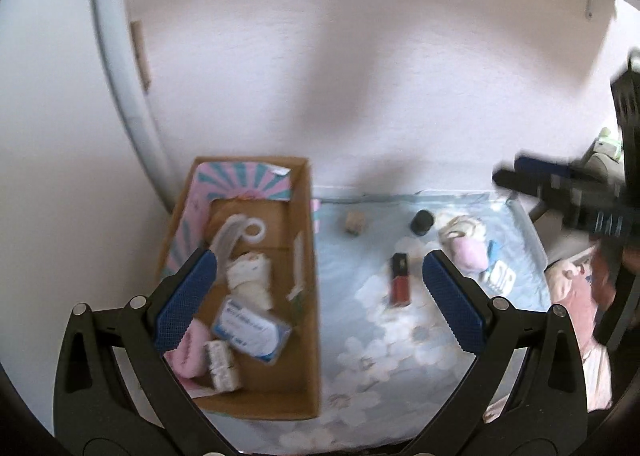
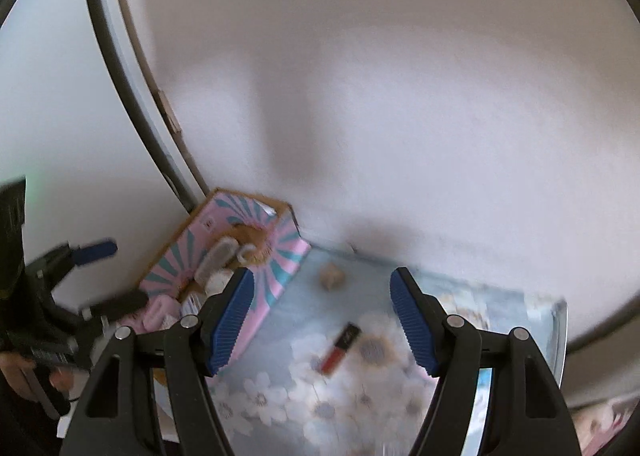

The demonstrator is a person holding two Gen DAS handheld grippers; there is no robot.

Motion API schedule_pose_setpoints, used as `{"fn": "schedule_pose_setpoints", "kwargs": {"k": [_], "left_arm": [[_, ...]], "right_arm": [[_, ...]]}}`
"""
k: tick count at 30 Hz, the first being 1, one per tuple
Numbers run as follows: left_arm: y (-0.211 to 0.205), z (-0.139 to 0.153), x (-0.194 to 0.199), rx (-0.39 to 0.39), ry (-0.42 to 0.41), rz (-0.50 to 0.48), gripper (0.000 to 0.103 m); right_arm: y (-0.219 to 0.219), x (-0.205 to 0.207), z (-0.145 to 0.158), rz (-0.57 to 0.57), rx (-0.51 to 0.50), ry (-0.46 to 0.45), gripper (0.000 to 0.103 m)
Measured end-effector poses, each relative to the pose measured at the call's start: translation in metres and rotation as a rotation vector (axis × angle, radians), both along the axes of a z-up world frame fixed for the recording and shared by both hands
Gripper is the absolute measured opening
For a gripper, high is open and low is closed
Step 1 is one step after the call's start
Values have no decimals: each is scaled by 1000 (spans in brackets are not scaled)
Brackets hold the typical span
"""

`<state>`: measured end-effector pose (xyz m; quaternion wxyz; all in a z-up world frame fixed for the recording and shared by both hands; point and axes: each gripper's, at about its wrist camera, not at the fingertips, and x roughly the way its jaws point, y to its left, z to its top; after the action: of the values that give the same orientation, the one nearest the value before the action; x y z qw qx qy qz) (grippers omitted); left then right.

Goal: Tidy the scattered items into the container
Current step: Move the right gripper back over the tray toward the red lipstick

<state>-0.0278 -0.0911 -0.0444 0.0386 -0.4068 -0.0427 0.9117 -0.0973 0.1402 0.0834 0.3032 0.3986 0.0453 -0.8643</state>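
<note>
A cardboard box [image 1: 310,240] with pink and teal flaps stands at the left of a flowered blue mat [image 1: 368,360]; inside lie a tape roll, white cloth, a blue-white packet [image 1: 250,330] and a pink item. On the mat lie a red lip-gloss tube [image 1: 401,278], a beige cube [image 1: 355,222], a black jar [image 1: 422,221], a pink and cream bundle [image 1: 466,244] and a white comb. My left gripper [image 1: 320,300] hangs open above the box edge, holding nothing. My right gripper [image 2: 322,320] is open above the tube [image 2: 340,348], with the cube [image 2: 332,276] and box [image 2: 280,256] beyond.
A pale wall rises just behind the mat and box. A white curved frame [image 1: 120,75] runs up at the left. The right gripper [image 1: 560,183] shows at the right edge of the left wrist view. Pink fabric [image 1: 572,288] lies right of the mat.
</note>
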Motion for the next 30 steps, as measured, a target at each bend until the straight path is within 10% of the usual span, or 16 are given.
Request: {"fn": "schedule_pose_setpoints", "kwargs": {"k": [12, 23, 30], "left_arm": [[61, -21, -62, -13, -82, -98, 102], [101, -131, -147, -184, -300, -185, 72], [106, -175, -176, -254, -375, -194, 69]], "right_arm": [[21, 26, -54, -41, 7, -53, 66], [1, 40, -133, -88, 29, -56, 66], [-19, 19, -180, -192, 35, -93, 66]]}}
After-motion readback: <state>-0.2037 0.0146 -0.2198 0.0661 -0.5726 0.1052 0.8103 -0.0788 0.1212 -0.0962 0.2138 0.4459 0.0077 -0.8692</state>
